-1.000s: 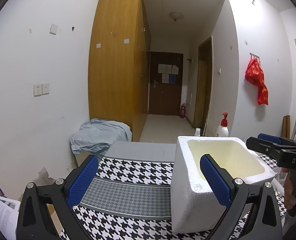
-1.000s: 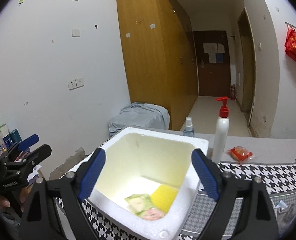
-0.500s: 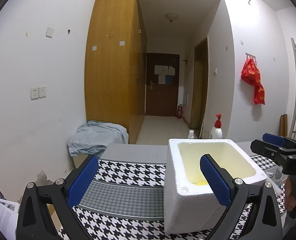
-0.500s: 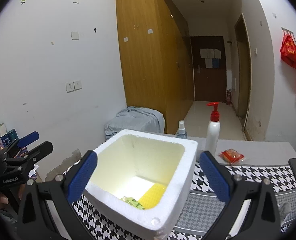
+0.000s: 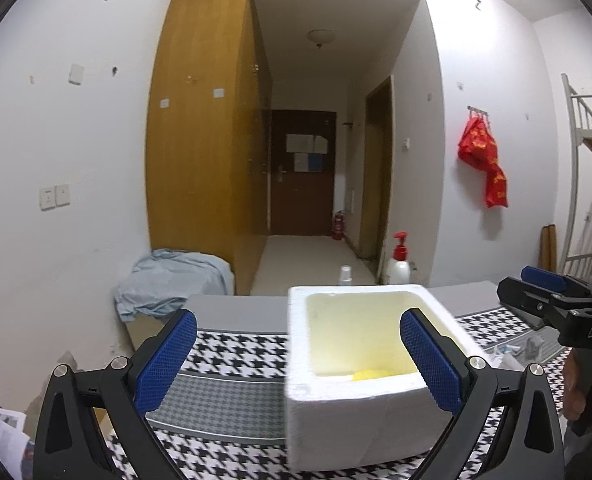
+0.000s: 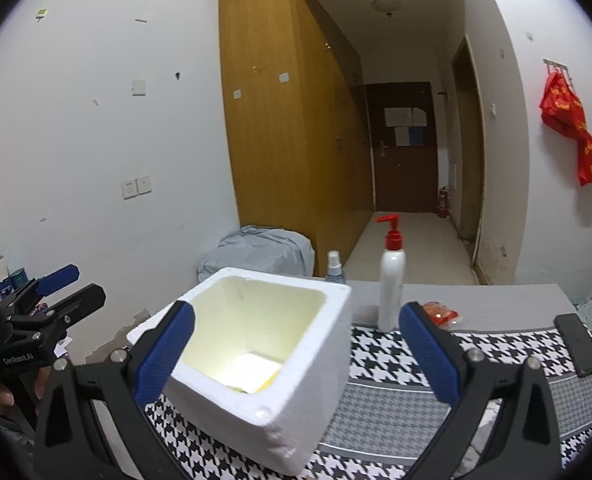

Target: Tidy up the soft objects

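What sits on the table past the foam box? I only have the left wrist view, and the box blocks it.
Observer: A red packet lies just right of the pump bottle, outside the foam box.
Operator: Anything else out there?
Observer: A black phone lies flat at the right end of the houndstooth cloth.
Operator: Inside the box I see only a yellow item.
Observer: A sliver of a greenish item shows beside the yellow item on the box floor. It is too hidden to identify.
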`<state>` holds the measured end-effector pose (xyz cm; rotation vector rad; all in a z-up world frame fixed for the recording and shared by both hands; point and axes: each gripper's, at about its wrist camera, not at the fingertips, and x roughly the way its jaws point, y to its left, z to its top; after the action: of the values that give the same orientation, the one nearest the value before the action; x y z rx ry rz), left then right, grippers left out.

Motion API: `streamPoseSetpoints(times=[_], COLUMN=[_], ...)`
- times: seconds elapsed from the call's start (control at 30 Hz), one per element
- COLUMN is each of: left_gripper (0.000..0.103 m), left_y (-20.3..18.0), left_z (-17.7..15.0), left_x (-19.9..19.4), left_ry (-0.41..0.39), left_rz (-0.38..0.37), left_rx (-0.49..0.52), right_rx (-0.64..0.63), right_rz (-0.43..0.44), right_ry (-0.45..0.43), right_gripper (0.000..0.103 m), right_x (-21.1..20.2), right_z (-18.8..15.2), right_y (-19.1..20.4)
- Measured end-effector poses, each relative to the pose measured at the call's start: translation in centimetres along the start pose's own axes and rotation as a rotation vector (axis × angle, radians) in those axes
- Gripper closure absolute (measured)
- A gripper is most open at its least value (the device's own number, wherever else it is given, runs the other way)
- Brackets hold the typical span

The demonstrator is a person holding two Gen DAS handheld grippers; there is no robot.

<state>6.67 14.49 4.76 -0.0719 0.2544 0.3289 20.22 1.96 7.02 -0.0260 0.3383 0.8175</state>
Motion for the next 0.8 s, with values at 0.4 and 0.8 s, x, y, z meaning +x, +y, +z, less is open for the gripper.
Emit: streamPoseSetpoints(times=[0.4, 0.8], left_gripper=[0.001, 0.001], left_y=[-3.9, -8.2], left_z=[0.3, 0.5], left_x=[0.0, 0.0], left_ry=[-0.003, 0.005], left_rz=[-0.110, -0.218], left_rx=[0.027, 0.064], right_rx=[0.047, 0.095], right_rz=[-0.084, -0.196], right_ry=[-0.031, -0.060], right_gripper=[0.000, 0.000], right_x=[-3.1, -7.5], right_z=[-0.2, -1.2], right_y=[-3.0, -6.5])
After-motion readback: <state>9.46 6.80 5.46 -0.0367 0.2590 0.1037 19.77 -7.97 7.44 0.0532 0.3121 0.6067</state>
